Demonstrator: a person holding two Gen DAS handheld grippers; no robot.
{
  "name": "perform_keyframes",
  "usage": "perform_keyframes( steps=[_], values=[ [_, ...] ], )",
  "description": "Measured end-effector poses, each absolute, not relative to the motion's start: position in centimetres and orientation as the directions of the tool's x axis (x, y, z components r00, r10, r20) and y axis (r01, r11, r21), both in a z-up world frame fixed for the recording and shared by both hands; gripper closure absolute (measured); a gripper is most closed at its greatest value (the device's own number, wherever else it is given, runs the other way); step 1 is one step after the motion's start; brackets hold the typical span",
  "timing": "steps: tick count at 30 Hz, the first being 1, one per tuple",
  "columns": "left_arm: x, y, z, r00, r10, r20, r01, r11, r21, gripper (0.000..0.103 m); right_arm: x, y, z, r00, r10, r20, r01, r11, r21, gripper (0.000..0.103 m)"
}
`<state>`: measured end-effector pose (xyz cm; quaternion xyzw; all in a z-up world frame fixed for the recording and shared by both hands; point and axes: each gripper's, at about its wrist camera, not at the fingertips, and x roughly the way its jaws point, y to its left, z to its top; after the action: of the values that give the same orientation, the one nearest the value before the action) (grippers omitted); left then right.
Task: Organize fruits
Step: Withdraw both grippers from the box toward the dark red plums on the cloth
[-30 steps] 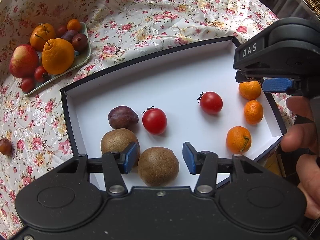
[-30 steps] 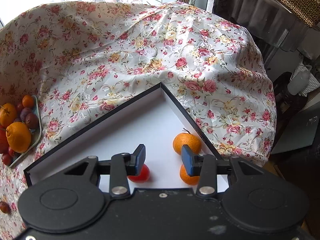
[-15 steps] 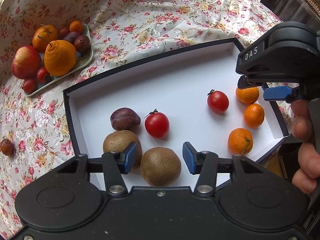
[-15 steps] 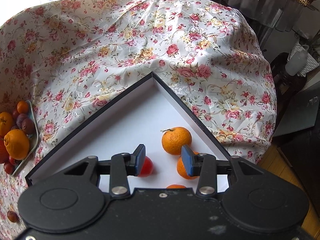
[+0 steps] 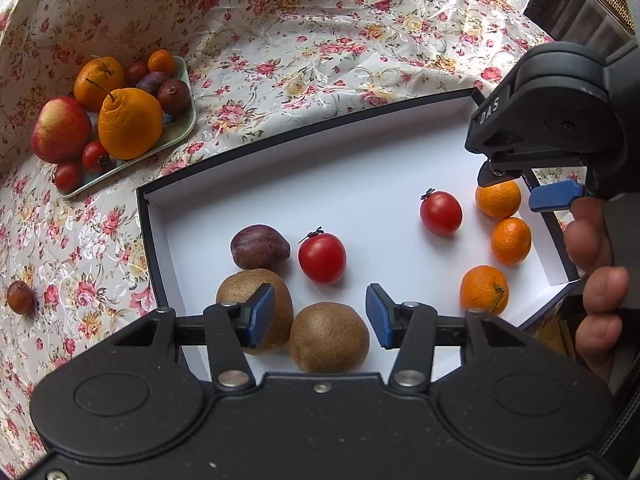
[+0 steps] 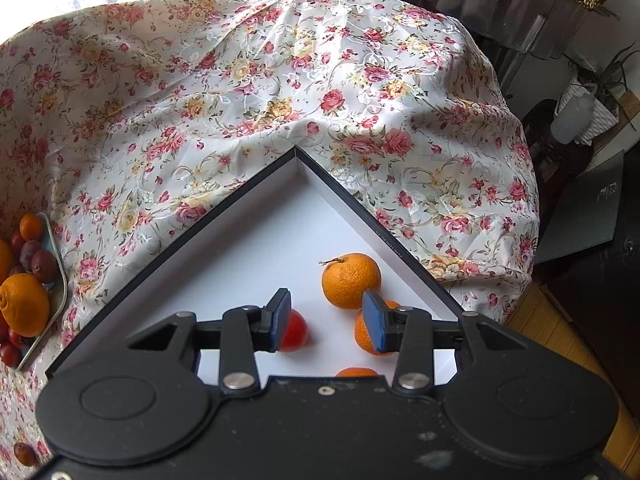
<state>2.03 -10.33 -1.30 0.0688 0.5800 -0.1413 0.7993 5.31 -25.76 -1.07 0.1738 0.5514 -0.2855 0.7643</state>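
Note:
A white box with a dark rim (image 5: 141,216) lies on the floral cloth. It holds two brown kiwis (image 5: 328,348) (image 5: 256,304), a plum (image 5: 259,246), two tomatoes (image 5: 322,258) (image 5: 441,213) and three mandarins (image 5: 498,199) (image 5: 511,240) (image 5: 483,290). My left gripper (image 5: 320,316) hangs open just above the nearer kiwi, touching nothing. My right gripper (image 6: 326,320) is open over the box's right corner, with a mandarin (image 6: 351,286) beyond its fingertips, another mandarin (image 6: 370,332) behind the right finger and a tomato (image 6: 294,336) behind the left finger. Nothing sits between its pads.
A pale green tray (image 5: 188,108) at the far left carries an apple (image 5: 60,130), large oranges, plums and small tomatoes. A loose plum (image 5: 20,298) lies on the cloth left of the box. A person's hand (image 5: 596,264) grips the right tool. The table drops off at the right.
Both views have drifted only slightly. No fruit has moved, and both grippers stay open.

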Motion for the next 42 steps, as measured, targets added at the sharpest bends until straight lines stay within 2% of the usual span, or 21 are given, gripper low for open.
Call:
perform_keyframes(
  steps=[3,9,24,42],
  values=[
    [1.9,-10.2,-1.2,0.291,-0.145,-0.946,0.303,0.952,-0.053,0.047,5.6,-25.8,-1.2,0.221,-0.232,-0.947,0.622,0.781,-0.046,0.061],
    [2.0,-9.1,-0.5,0.322,-0.137,-0.937,0.279,0.959,-0.045,0.047,5.6,-25.2,-1.1,0.255,-0.143,-0.956,0.630,0.775,0.052,0.061],
    [4.5,-1.7,0.9,0.348,-0.099,-0.932,0.093,0.993,-0.071,0.046,7.1,-20.3,-0.1,0.294,-0.114,-0.949,0.531,0.845,0.064,0.064],
    [4.6,7.4,1.7,0.457,0.017,-0.889,-0.044,0.999,-0.003,0.043,7.8,-9.2,0.6,0.402,-0.148,-0.904,0.342,0.940,-0.001,0.064]
  ],
)
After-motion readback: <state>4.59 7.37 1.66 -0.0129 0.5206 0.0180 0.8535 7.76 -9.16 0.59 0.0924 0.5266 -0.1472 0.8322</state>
